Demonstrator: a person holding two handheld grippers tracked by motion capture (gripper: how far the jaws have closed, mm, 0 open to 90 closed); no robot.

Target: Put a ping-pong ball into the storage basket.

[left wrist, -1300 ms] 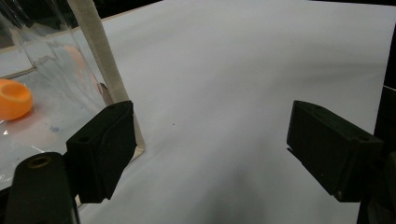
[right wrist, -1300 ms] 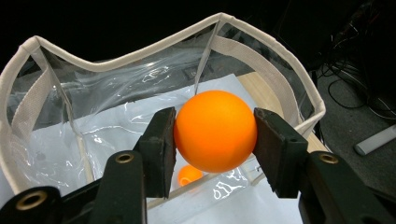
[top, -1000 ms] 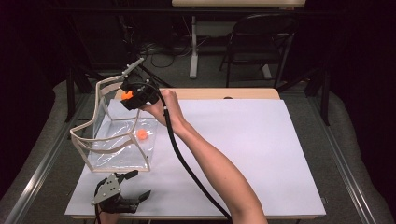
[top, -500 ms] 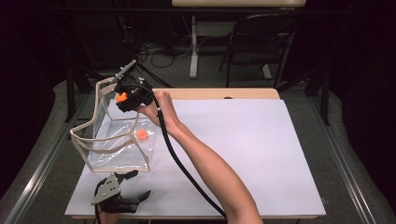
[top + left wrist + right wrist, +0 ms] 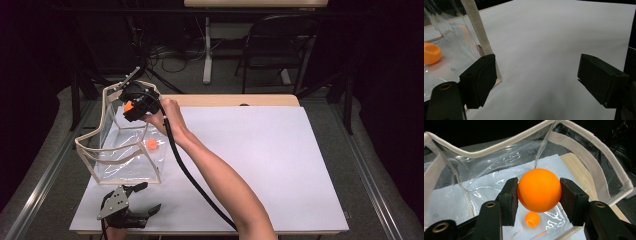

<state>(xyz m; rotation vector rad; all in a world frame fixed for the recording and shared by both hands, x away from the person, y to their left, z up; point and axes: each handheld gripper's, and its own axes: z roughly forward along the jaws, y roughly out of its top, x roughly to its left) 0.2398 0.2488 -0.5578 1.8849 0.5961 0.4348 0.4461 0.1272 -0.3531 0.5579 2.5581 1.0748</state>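
Over the clear bag [image 5: 125, 150] at the table's [image 5: 280, 165] far left, the right tongs [image 5: 539, 191] pinch an orange ball [image 5: 539, 190] above its open mouth; a second ball [image 5: 151, 144] lies inside. Near the front edge, the left tongs [image 5: 536, 82] rest spread, holding nothing.

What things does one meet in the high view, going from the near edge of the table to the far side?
Left claw → clear bag with white trim → orange ball on the bag's floor → right claw shut on an orange ball → black chair behind the table.
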